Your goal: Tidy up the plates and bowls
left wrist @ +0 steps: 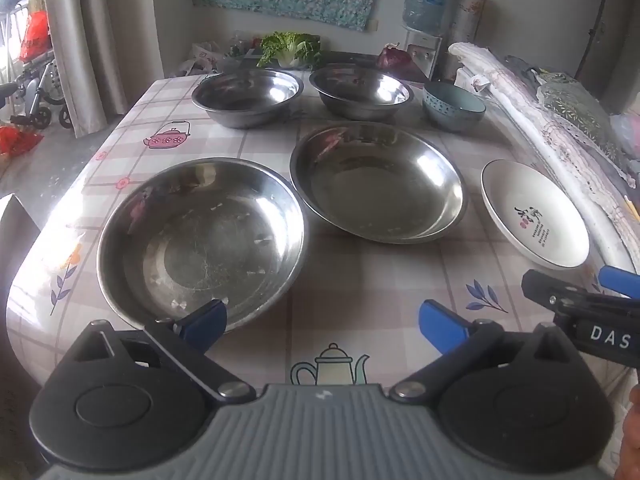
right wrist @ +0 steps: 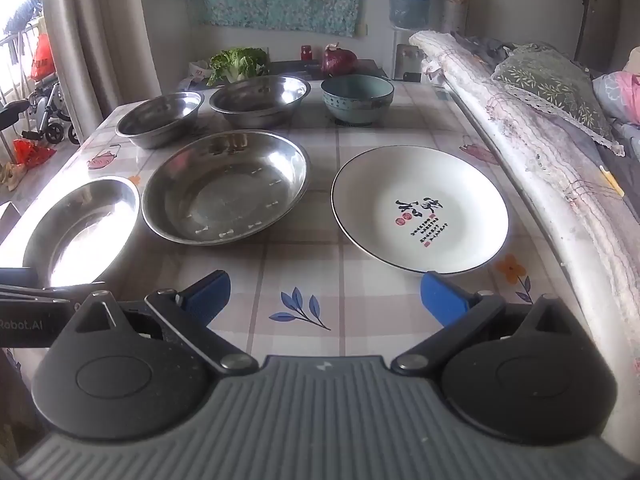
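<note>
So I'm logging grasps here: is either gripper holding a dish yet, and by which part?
Nothing is held. The left gripper and right gripper are both open over the table, touching no dish.

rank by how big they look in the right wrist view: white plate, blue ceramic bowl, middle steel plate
1. white plate and middle steel plate: about alike, not ranked.
2. blue ceramic bowl: smallest, though it sits farther back, so nearness exaggerates this.

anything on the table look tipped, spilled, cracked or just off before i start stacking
Nothing stands out. The three plates, two steel and one white, and the three bowls, two steel and one blue, all sit upright and apart, with no visible spill or crack.
</note>
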### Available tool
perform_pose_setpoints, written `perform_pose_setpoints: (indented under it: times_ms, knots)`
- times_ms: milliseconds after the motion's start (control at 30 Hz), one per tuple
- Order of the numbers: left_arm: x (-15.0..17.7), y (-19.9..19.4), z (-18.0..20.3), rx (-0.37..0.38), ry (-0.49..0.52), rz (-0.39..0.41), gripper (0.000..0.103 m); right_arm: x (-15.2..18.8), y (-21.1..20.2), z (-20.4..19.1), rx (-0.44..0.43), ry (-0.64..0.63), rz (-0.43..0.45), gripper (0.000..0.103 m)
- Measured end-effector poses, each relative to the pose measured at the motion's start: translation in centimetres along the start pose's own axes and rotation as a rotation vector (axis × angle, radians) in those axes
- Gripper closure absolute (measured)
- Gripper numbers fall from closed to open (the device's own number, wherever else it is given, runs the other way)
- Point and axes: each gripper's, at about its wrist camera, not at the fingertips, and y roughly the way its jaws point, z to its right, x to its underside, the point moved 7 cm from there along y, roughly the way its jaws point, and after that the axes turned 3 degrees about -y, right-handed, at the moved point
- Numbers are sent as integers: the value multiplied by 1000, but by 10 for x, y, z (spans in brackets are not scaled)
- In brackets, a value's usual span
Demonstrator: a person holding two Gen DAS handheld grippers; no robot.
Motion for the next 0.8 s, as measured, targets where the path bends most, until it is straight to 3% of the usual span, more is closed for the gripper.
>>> perform_pose_setpoints:
  times_ms: [800]
  knots:
    - [2, -4, 2, -5, 0, -12, 0, -1, -1, 0, 3, -15, -9, 1]
